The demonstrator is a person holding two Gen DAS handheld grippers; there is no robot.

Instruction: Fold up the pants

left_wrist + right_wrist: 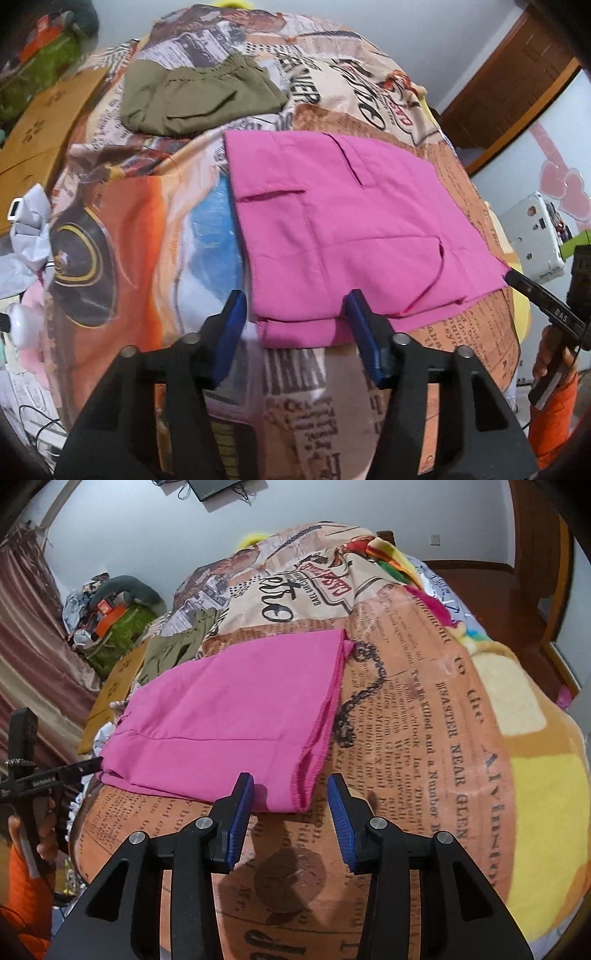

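Observation:
The pink pants (347, 229) lie folded flat on a newspaper-print bedspread (140, 221). In the left wrist view my left gripper (295, 317) is open. Its blue pads (231, 332) straddle the near corner of the pink cloth without pressing it. At the right edge of that view, the black tip of the right gripper (517, 278) meets the cloth's far corner. In the right wrist view my right gripper (291, 797) is open too, and the hemmed corner of the pink pants (229, 720) lies between its pads. The left gripper (86, 766) shows at that view's left edge.
Folded olive-green pants (199, 96) lie farther back on the bed. A cardboard box (40, 122) and a clutter pile (110, 620) sit off one side, and a white device (535, 236) off the other. A yellow blanket (535, 794) covers the bed's right. An orange sleeve (554, 413) is visible.

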